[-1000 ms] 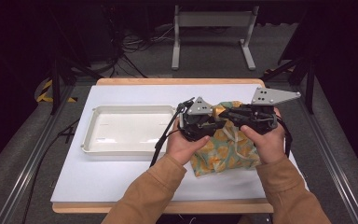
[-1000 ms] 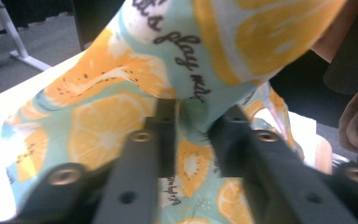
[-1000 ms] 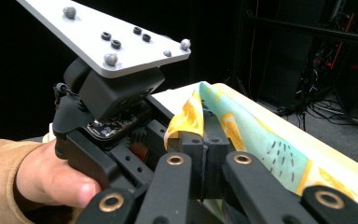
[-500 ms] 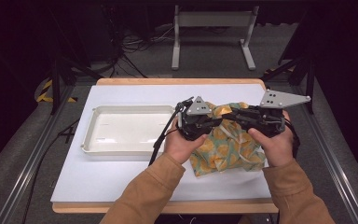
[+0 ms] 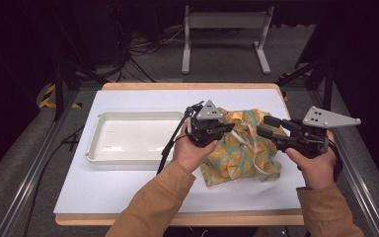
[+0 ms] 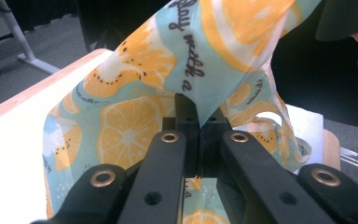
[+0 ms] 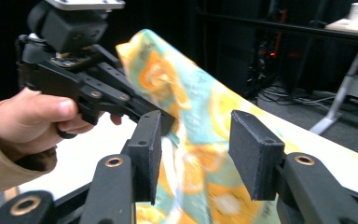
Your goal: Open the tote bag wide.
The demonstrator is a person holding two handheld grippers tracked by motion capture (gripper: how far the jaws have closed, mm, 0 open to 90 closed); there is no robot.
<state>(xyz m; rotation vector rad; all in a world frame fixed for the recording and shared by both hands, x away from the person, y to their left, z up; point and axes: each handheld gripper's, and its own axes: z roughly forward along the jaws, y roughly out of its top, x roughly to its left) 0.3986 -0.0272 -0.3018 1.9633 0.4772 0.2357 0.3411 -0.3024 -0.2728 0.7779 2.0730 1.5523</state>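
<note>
A: The jaws first. In the high view the left gripper [image 5: 225, 129] is clamped on an upper edge of the citrus-print cloth [image 5: 242, 153], holding it up off the bench [image 5: 128, 180]. The right gripper [image 5: 265, 124] has just been opening its jaws; they stand part-open and have let go, just to the right of the cloth's raised top.

B: And the white tray [image 5: 135, 157]?

A: Left of the cloth, well apart from it, with nothing in it that I can see.

B: The left gripper view?

A: The jaws are pressed together on a fold of cloth [image 6: 200, 60], which rises from the pinch up and to the right; the rest drapes down to the left, onto the bench.

B: And the right gripper view?

A: Its pads [image 7: 254, 154] stand apart with nothing pressed between them. The cloth [image 7: 200, 116] lies straight ahead, past the gap, and the left gripper [image 7: 161, 122] grips its top edge, upper left.

B: So what does the next move hang on?

A: I'd judge the free edge runs down and away from the left pinch, toward the right jaws. The right hand is nearer to it, and would need to close on that edge, not the bunched middle.
</note>
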